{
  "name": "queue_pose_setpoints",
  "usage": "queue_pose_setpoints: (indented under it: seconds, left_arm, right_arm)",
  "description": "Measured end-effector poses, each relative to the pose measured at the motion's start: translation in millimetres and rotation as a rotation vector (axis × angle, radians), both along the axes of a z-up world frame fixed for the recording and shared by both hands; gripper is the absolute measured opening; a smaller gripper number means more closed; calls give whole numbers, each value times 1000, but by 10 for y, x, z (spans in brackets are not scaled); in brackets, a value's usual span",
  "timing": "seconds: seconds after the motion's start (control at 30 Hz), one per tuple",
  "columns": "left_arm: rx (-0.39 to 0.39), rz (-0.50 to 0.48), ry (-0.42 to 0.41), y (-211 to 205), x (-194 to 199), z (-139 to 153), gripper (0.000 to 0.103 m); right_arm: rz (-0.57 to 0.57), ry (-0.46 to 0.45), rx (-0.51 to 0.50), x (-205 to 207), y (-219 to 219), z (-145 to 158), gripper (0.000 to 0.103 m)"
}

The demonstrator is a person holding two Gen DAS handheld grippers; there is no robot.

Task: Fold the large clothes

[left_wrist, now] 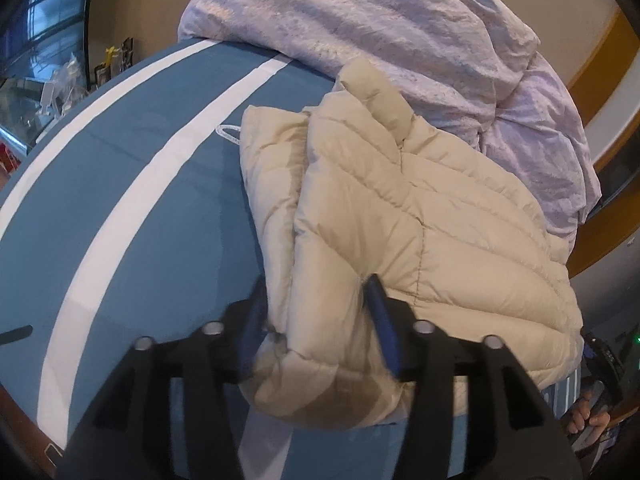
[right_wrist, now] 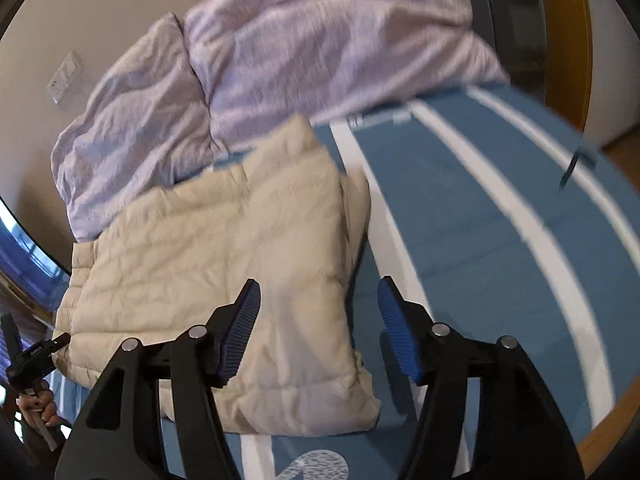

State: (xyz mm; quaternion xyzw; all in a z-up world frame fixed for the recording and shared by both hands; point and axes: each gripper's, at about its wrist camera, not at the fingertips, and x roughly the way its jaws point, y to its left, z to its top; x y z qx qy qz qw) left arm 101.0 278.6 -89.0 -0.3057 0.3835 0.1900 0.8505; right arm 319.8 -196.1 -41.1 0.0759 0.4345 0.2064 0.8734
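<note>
Left view, L to R: blue sheet w/ broad white stripes, smooth and flat, covers the bed. Centre-right lies the jacket, cream, puffy, quilted in slanted channels, folded into a rough rectangle w/ a second layer showing along its left edge. Behind it a lilac duvet, crinkled, heaped in a soft mound. Left gripper: black arms, blue ribbed pads, jaws apart w/ the jacket's near-left corner bulging up between them; right pad dents the fabric, left pad blurred, not clamped. Far lower right, a hand on a black handle.

Right view, L to R: hand gripping a black handle at the lower left edge. Then the duvet, blurred, piled at the back. Jacket sits left of centre on the sheet, its right edge folded straight. Right gripper: jaws apart, nothing between the pads; it hangs above the jacket's right edge, left pad over fabric, right pad over sheet. No containers seen.
</note>
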Motion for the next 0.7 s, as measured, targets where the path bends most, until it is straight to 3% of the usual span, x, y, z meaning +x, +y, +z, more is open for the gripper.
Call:
queue_pose_setpoints:
  seconds: [0.07, 0.2, 0.47, 0.7]
  left_arm:
    - [-7, 10, -2, 6, 1, -8, 68]
    - [-34, 28, -9, 5, 21, -38, 74]
    - [-59, 50, -5, 7, 65, -94, 76]
    - [-85, 69, -21, 38, 66, -135, 76]
  right_arm:
    - [27, -21, 0, -8, 106, 100, 64]
    - [113, -26, -18, 1, 511, 150, 64]
    - [280, -16, -85, -180, 1312, 63, 64]
    - [311, -37, -124, -331, 1568, -30, 64]
